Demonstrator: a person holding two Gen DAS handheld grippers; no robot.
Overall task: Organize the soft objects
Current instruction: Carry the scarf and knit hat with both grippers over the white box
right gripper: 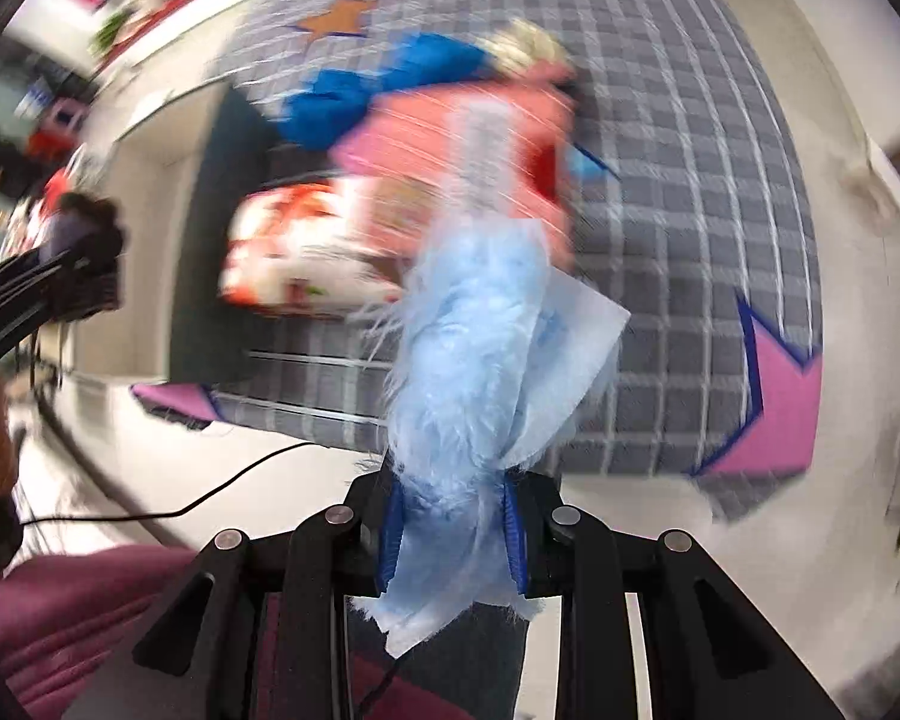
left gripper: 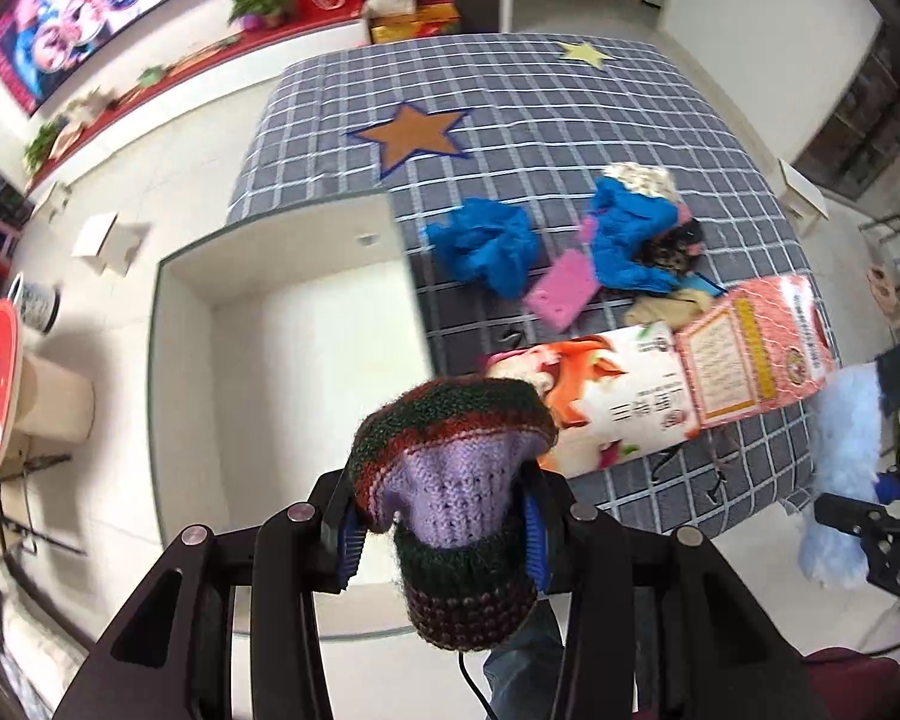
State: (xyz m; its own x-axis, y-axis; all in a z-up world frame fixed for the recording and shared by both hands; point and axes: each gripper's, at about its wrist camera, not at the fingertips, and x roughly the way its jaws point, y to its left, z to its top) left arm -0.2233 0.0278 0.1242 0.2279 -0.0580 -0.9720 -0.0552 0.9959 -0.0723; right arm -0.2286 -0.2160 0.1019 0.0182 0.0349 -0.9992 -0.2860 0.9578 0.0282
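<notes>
My left gripper (left gripper: 444,534) is shut on a knitted hat (left gripper: 450,480), purple with dark red and green bands, held above the near corner of a white box (left gripper: 282,324). My right gripper (right gripper: 453,534) is shut on a light blue fluffy cloth (right gripper: 480,372); it also shows at the right edge of the left wrist view (left gripper: 840,456). On the grey checked mat (left gripper: 570,120) lie a blue cloth (left gripper: 486,246), a second blue garment (left gripper: 624,234) with other soft items, and a pink sponge (left gripper: 561,291). The right wrist view is blurred.
A pink and white printed package (left gripper: 660,378) lies across the mat's near part. An orange star (left gripper: 414,135) and a yellow star (left gripper: 582,53) mark the mat. A pink star (right gripper: 780,408) shows in the right wrist view. White floor surrounds the mat; shelves stand at far left.
</notes>
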